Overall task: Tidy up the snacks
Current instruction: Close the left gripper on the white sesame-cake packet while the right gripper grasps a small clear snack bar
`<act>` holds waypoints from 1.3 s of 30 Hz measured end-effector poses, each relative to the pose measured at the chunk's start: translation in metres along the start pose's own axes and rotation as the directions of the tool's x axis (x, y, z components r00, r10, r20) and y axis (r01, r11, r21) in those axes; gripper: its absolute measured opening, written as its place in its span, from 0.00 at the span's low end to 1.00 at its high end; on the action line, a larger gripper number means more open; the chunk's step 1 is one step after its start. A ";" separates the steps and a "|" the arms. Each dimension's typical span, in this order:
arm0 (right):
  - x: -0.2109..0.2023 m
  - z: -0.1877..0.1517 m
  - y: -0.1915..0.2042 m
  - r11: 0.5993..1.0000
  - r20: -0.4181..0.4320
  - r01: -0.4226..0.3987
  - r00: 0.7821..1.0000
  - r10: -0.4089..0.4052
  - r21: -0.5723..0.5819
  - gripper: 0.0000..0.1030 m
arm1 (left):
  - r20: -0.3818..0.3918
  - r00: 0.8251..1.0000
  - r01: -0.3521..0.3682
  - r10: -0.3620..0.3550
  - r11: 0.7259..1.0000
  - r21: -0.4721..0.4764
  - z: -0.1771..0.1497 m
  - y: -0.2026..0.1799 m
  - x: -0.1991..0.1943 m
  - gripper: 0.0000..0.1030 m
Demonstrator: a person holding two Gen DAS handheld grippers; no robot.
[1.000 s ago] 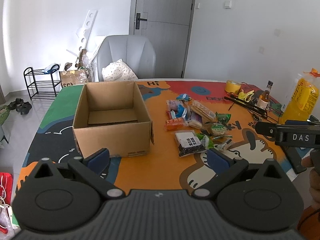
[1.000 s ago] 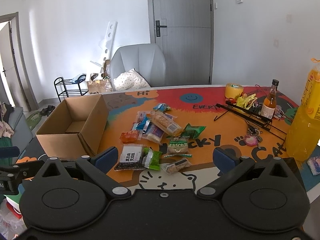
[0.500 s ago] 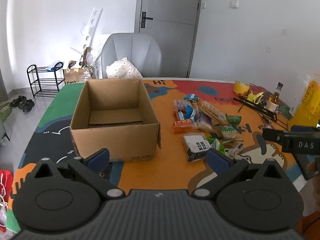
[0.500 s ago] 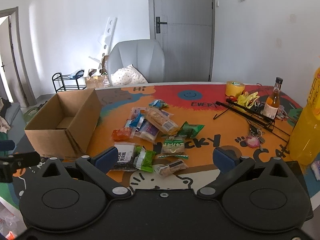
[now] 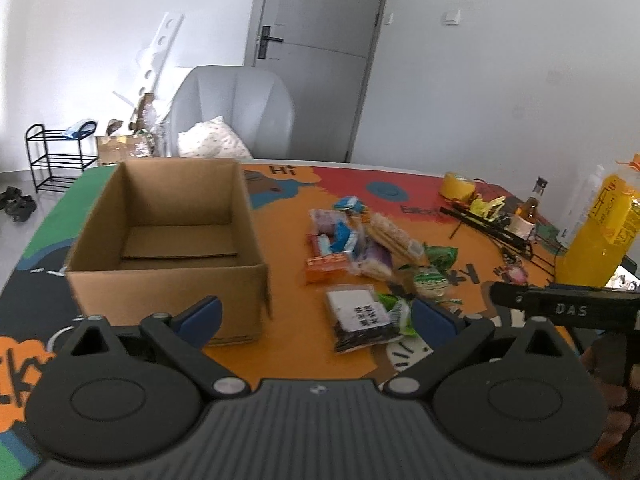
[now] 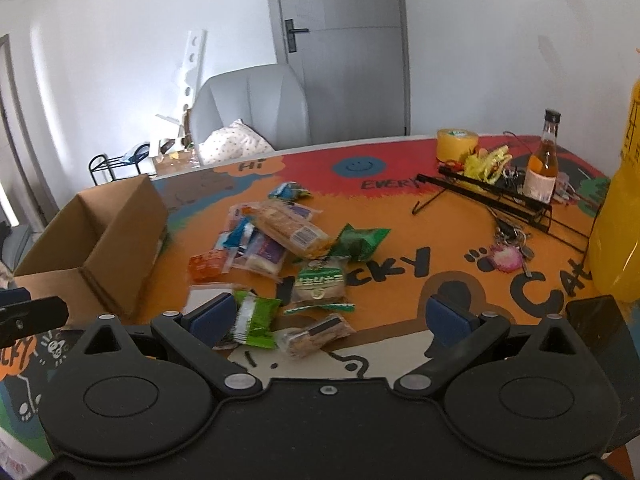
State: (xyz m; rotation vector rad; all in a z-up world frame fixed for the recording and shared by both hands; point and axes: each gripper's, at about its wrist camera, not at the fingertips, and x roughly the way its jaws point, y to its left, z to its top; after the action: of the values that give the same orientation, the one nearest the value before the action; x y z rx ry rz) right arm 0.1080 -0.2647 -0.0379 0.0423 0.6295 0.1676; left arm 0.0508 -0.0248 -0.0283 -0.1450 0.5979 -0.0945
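An open, empty cardboard box [image 5: 168, 240] stands on the left of the colourful table; it also shows in the right wrist view [image 6: 92, 240]. A heap of snack packets [image 5: 360, 248] lies to its right, also seen in the right wrist view [image 6: 288, 244]. A dark packet with a white label [image 5: 360, 320] lies nearest. My left gripper [image 5: 316, 318] is open and empty, above the table's near edge between box and packets. My right gripper [image 6: 328, 314] is open and empty, low over the nearest packets: a green one [image 6: 256, 318] and a brown biscuit pack [image 6: 316, 334].
A big yellow bottle [image 6: 616, 216], a small glass bottle [image 6: 542, 160], a black wire rack [image 6: 492, 196], a yellow tape roll [image 6: 456, 144] and keys [image 6: 508, 252] stand on the right side. A grey chair [image 5: 232, 116] is behind the table.
Both grippers have moved forward and lower toward the table. The right one now hovers close over the near packets. Both stay open.
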 end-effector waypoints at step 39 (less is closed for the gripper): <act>0.088 -0.016 -0.008 0.999 -0.128 0.047 0.991 -0.044 0.020 0.92 | -0.143 0.990 0.013 -0.021 0.998 -0.058 -0.017 -0.027 0.133 0.64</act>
State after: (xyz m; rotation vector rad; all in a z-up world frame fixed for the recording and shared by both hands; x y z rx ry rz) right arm 0.1696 -0.2582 -0.1032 0.0393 0.7592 0.1198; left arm 0.1493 -0.0704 -0.1119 -0.2002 0.7431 -0.1053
